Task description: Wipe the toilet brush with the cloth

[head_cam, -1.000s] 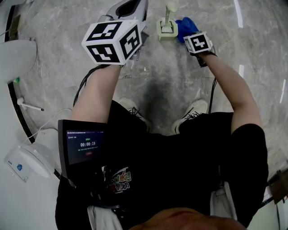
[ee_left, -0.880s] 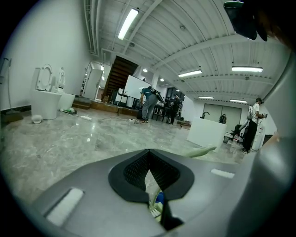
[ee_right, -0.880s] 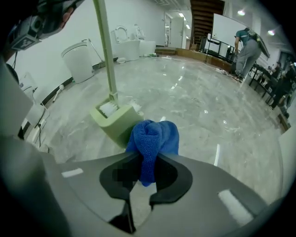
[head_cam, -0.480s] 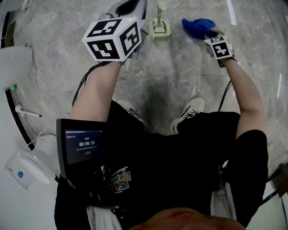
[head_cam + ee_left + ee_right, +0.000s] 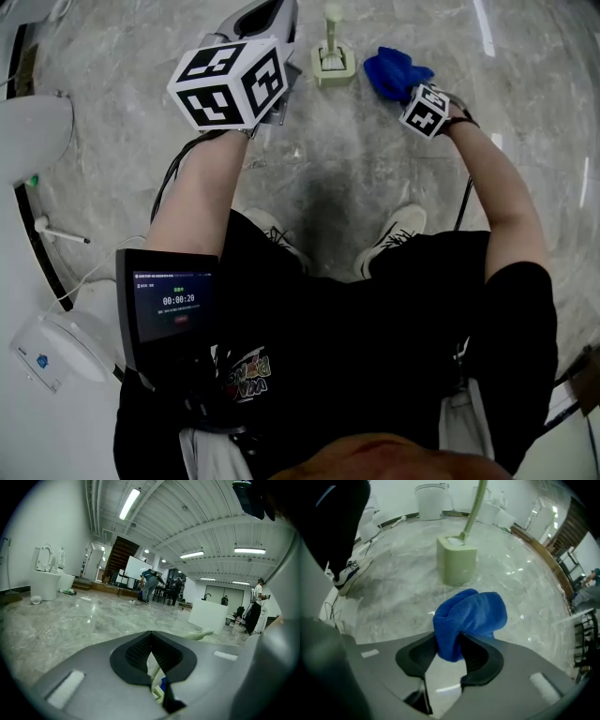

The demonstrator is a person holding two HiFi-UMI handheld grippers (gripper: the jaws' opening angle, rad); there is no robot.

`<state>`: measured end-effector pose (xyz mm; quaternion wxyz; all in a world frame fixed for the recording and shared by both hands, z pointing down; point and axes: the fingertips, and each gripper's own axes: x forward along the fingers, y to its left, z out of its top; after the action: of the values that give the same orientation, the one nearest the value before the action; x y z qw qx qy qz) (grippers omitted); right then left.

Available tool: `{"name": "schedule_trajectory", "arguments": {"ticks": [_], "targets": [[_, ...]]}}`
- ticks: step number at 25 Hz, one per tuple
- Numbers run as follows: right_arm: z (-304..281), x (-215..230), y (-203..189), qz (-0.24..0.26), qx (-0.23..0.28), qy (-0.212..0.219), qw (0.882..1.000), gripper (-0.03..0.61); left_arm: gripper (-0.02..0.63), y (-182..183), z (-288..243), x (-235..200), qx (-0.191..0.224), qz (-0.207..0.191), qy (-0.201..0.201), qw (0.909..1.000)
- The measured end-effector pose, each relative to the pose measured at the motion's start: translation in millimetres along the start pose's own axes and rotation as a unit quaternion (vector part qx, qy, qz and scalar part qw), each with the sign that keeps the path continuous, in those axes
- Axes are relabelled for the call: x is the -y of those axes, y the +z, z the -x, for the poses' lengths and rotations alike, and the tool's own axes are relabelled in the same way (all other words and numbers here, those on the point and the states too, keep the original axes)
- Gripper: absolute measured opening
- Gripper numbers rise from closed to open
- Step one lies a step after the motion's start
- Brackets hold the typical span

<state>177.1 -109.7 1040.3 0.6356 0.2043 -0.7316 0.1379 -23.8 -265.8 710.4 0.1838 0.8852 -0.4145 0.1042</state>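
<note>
The right gripper (image 5: 450, 644) is pointing down beside the pale green square brush holder (image 5: 457, 562), pinching a crumpled blue microfibre cloth (image 5: 471, 616) while its jaws have just been opening. The left gripper (image 5: 150, 634) is hovering left of the holder, closed and empty. The pale green toilet brush (image 5: 472, 503) is standing in the holder.

The long handle of the pale green plastic toilet brush (image 5: 474, 508) is cut off by the top edge of the right gripper view. Its bristle head is hidden inside the pale green square holder (image 5: 457, 563). In the head view, the marker cube covers the jaws of the grey left gripper (image 5: 150, 637). A white rounded object (image 5: 33, 122) is cut by the left edge of that view, and I cannot tell what it is.
</note>
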Motion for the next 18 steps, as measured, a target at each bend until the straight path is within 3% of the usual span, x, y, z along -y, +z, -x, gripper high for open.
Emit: {"name": "schedule_trajectory", "arguments": {"ticks": [1,2,4,6,8,9,10,12,14,16,18], "targets": [[-1.9,-9.9,-3.1,0.025,-0.004,0.019,1.000,0.186,0.008,0.4,0.3,-1.2,0.000,0.000,0.001,1.0000],[-2.3,-19.4,-6.1,0.050,-0.006,0.035,0.998,0.212,0.008,0.7,0.4,-2.0,0.001,0.000,0.002,1.0000],[0.9,-35.7,-12.7,0.109,-0.007,0.057,0.992,0.207,0.008,1.1,-0.3,-1.3,0.001,0.002,0.002,1.0000],[8.8,-43.0,-14.5,0.136,0.007,0.067,0.989,0.197,0.008,2.8,-1.2,1.2,0.003,0.002,-0.002,1.0000],[26.8,-26.5,2.3,0.077,0.068,0.055,0.993,0.166,0.008,5.9,-1.5,2.8,0.007,0.003,-0.005,1.0000],[42.3,-7.2,17.5,0.016,0.116,0.040,0.992,0.161,0.008,7.5,-1.3,2.8,0.009,0.004,-0.005,0.9999],[62.1,17.7,35.7,-0.057,0.173,0.021,0.983,0.151,0.008,9.1,-1.0,2.2,0.012,0.005,-0.004,0.9999],[111.4,72.6,72.2,-0.195,0.283,-0.032,0.939,0.082,0.008,11.8,0.2,-0.5,0.016,0.007,-0.001,0.9998],[162.3,113.0,101.2,-0.276,0.354,-0.088,0.889,0.034,0.008,14.1,1.9,-1.5,0.024,0.009,0.000,0.9997],[208.8,130.6,125.2,-0.300,0.399,-0.124,0.857,0.020,0.008,16.9,3.4,1.4,0.033,0.006,-0.003,0.9994],[249.2,136.1,146.5,-0.306,0.439,-0.138,0.833,0.020,0.008,20.2,5.5,3.6,0.038,-0.004,-0.004,0.9993]]}}
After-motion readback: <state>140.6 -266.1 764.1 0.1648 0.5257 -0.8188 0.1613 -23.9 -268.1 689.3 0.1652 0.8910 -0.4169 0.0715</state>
